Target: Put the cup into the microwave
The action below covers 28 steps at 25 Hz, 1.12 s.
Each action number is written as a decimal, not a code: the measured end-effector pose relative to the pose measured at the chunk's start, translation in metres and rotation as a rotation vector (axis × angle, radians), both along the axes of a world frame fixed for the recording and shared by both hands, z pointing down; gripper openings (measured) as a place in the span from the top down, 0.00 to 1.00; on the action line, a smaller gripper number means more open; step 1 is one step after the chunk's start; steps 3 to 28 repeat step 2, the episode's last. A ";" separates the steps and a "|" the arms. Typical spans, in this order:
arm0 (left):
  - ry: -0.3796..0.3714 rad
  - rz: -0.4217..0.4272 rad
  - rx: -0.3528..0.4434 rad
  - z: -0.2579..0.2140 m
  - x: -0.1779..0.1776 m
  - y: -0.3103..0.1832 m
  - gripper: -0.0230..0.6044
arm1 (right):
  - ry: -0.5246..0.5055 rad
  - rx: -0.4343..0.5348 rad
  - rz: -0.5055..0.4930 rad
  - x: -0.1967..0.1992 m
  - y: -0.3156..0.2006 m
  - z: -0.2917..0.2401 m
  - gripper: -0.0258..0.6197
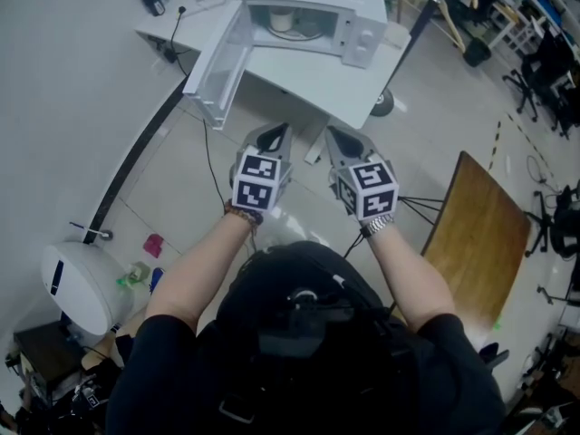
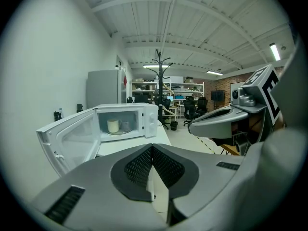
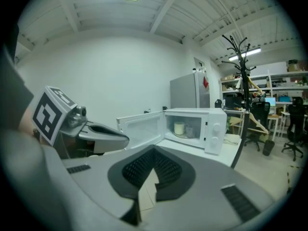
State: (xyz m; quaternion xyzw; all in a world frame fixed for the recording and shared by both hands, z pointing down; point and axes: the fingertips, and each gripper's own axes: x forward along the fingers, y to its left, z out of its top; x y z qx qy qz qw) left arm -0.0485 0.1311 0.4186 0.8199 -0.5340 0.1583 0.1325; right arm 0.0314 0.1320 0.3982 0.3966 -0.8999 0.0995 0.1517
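A white microwave stands on a white table with its door swung open to the left. A cream cup sits inside on the turntable, also clear in the left gripper view and the right gripper view. My left gripper and right gripper hang side by side short of the table's near edge, pointing at the microwave. Both are shut, pads together, with nothing between them. Neither touches the microwave or the cup.
A brown wooden tabletop lies to my right. A white rounded machine stands on the floor at the left, with a black cable running along the floor. A coat rack and office chairs stand behind the table.
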 end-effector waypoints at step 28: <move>0.001 -0.001 -0.001 0.000 0.001 0.000 0.96 | 0.000 0.000 -0.003 0.001 -0.001 0.000 0.96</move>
